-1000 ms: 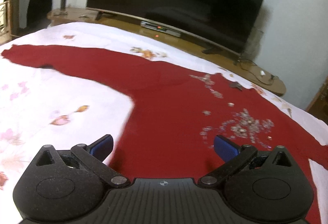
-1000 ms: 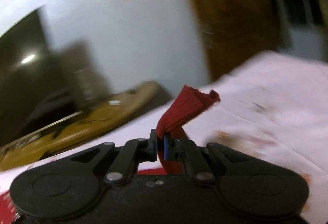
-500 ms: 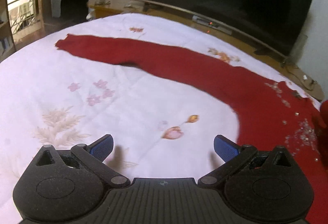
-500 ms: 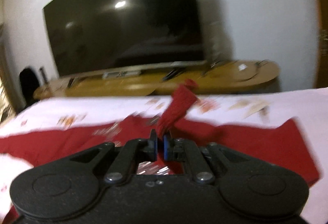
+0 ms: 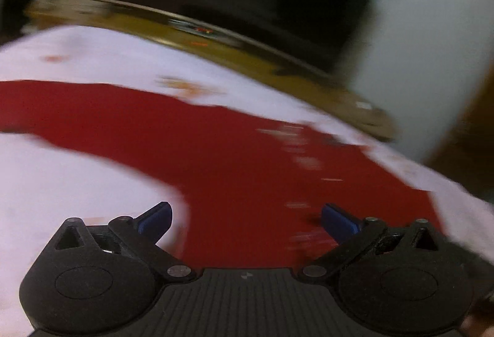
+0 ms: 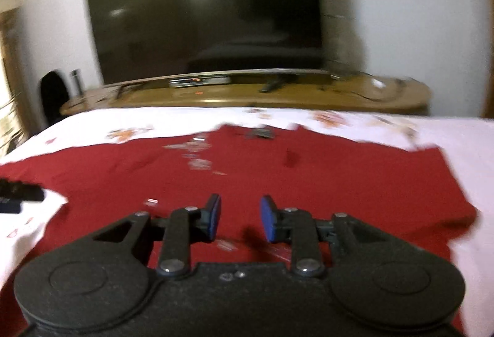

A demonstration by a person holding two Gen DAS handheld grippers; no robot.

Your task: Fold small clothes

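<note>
A red long-sleeved garment (image 5: 234,164) with sequins lies spread on the white floral bedsheet (image 5: 77,182); one sleeve runs off to the left. My left gripper (image 5: 245,218) hovers over its lower body, jaws wide apart and closing, nothing between them. In the right wrist view the same garment (image 6: 308,182) lies flat, its right side folded inward. Above it my right gripper (image 6: 240,221) has its jaws opening, with only a small gap and no cloth between the blue pads. The left gripper's tip (image 6: 18,196) shows at the left edge.
A large dark television (image 6: 203,16) stands on a long wooden cabinet (image 6: 308,96) beyond the bed's far edge. A black chair (image 6: 54,93) and a dark bottle (image 6: 77,81) are at the far left. White sheet surrounds the garment.
My right gripper swung left with the red sleeve, laid it over the garment and let go. The left view swung left along the sleeve, then back over the body, its jaws narrowing.
</note>
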